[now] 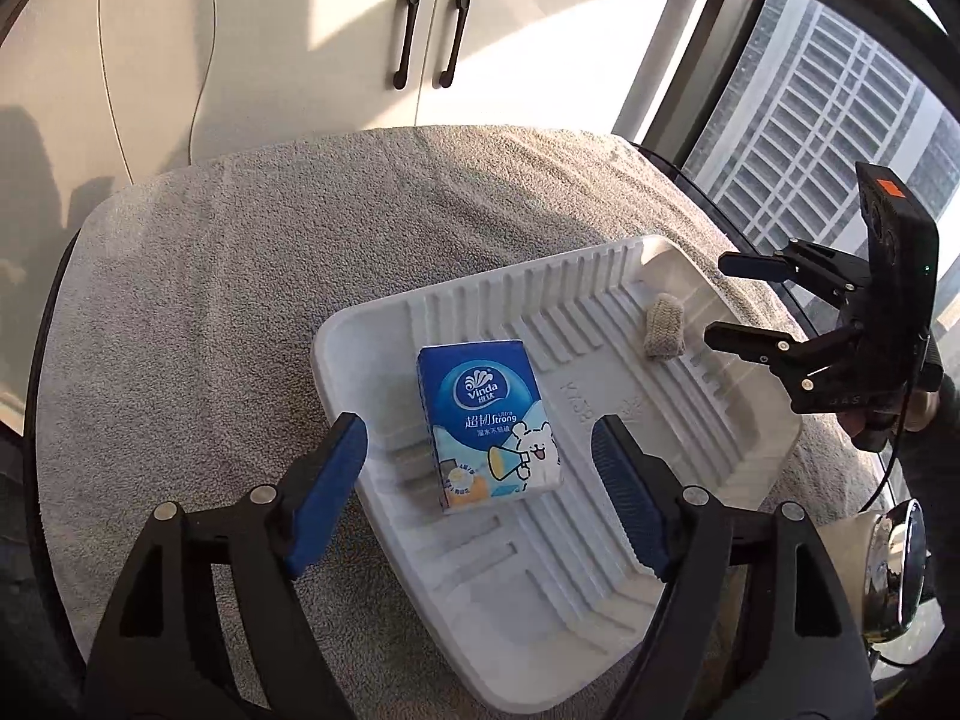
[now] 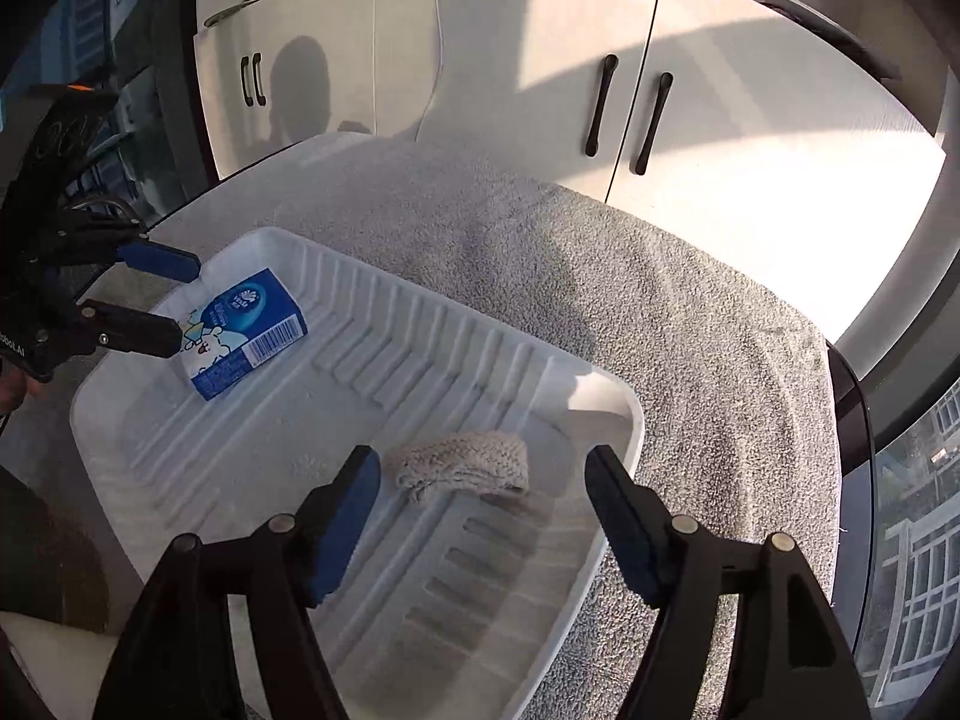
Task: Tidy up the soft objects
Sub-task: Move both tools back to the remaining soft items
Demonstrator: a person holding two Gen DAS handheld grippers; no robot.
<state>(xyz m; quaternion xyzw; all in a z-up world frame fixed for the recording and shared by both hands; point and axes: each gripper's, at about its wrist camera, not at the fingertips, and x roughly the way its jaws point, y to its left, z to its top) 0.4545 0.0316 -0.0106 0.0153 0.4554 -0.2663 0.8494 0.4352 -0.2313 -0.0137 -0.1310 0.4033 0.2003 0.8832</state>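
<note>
White ribbed plastic tray (image 1: 750, 438) fills my near field in both wrist views, sitting on the grey towel-covered desk (image 1: 240, 276). Left gripper (image 1: 480, 492): jaws released, spread wide, hovering just short of the blue tissue pack (image 1: 489, 420), which lies flat in the tray between the pads but untouched. Right gripper (image 2: 483, 516): jaws also released, empty, with the knitted beige cloth (image 2: 462, 465) lying in the tray just ahead, between the fingertips at about 12 o'clock, no contact that I can see.

My read: both soft items already rest inside the tray, tissue pack toward one end, cloth toward the other, well apart. No further loose soft items show on the towel. Task looks close to finished, or only tidying of placement is left; I cannot tell which.

Farther out at 12 o'clock: white cabinet doors (image 1: 360, 30) with black handles. Window (image 1: 840, 120) at 2 o'clock in the left view.
</note>
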